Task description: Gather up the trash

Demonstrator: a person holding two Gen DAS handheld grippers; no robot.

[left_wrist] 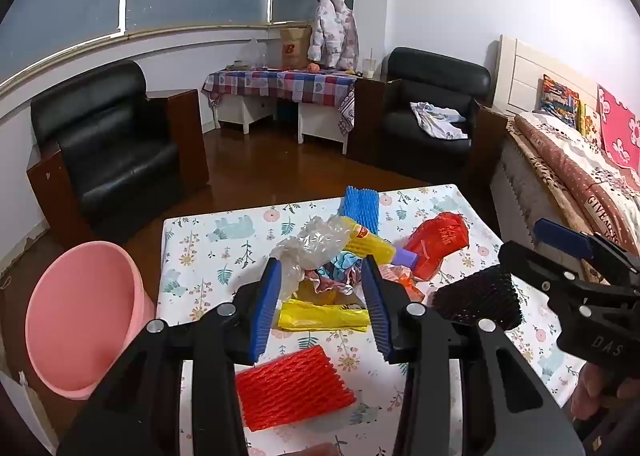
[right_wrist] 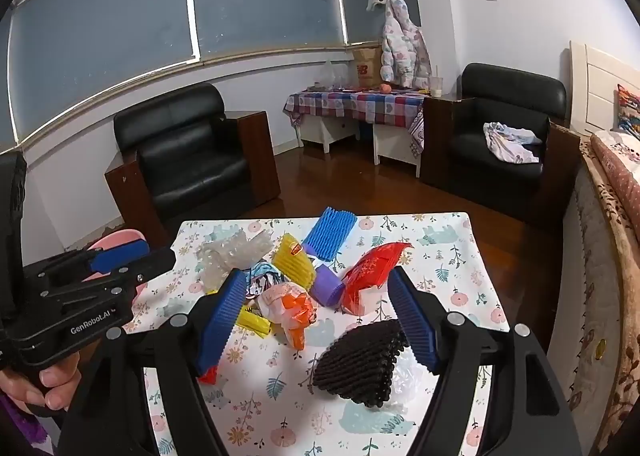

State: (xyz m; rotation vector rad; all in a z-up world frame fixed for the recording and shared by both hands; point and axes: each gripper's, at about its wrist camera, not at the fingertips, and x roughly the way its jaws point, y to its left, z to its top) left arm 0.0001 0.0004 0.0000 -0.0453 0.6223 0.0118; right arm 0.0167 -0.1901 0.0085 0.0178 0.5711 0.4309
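Note:
Trash lies piled on a small table with a floral cloth. The pile holds a clear plastic bag, a yellow foam net, a blue foam net, a red bag, a purple piece, an orange wrapper and a yellow bag. A red foam net lies near me. A black foam net lies at the right. My left gripper is open above the pile. My right gripper is open above the orange wrapper.
A pink bin stands on the floor left of the table. Two black armchairs and a side table with a checked cloth stand behind. A bed runs along the right.

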